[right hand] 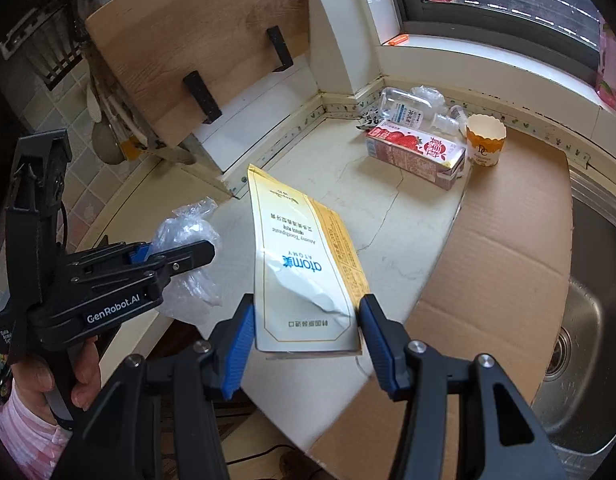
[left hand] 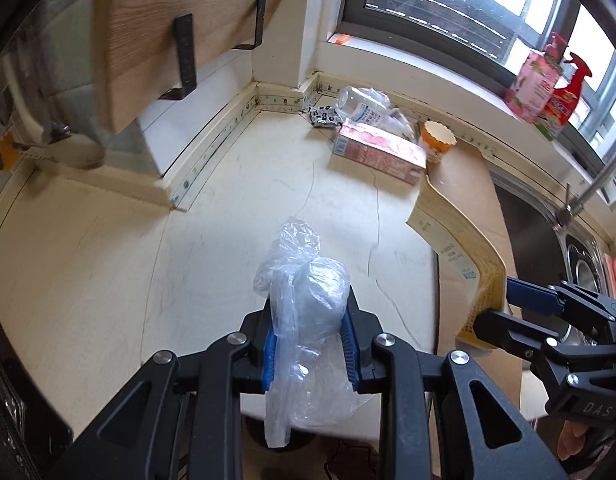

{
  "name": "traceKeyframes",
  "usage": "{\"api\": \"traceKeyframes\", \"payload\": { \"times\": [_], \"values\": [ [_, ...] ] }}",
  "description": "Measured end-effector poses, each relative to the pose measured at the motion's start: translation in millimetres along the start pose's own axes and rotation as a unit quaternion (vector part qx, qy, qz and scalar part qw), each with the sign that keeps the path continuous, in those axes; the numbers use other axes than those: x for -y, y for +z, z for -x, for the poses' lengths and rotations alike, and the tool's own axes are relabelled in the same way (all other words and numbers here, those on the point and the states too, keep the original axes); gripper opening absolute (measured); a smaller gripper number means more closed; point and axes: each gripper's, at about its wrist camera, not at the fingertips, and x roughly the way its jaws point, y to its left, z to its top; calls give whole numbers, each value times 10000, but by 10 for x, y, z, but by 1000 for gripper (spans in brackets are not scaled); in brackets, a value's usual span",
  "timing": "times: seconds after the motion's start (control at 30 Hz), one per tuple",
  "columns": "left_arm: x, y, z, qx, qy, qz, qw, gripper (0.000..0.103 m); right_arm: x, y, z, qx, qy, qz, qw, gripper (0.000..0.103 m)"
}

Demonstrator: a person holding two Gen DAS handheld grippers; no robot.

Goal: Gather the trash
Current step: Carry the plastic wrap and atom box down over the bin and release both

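Left gripper (left hand: 310, 336) clamps crumpled plastic bag (left hand: 303, 300) above countertop (left hand: 107, 264).

Both grippers are black plastic with blue ribbed pads on the fingers. The left gripper (left hand: 310, 340) has round silver screws at its linkage joints and white "GenRobot.AI" lettering on its side. The right gripper (right hand: 308, 344) shows raised "DAS" letters. A hand (right hand: 39, 380) wears a pink-and-white striped sleeve (right hand: 23, 436).
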Motion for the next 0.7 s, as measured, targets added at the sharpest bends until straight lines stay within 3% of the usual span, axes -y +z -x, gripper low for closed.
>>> {"api": "traceKeyframes", "payload": {
  "times": [0.37,0.7],
  "values": [
    [-206,-914,475,-248,-111,-131,9995,25,-743,-801,240,-219,293,-27,9993,52],
    [-534,-1732,383,-741,-133,17,9972,25,-1063,-1455,-108,-869,349,-29,9956,52]
  ]
}}
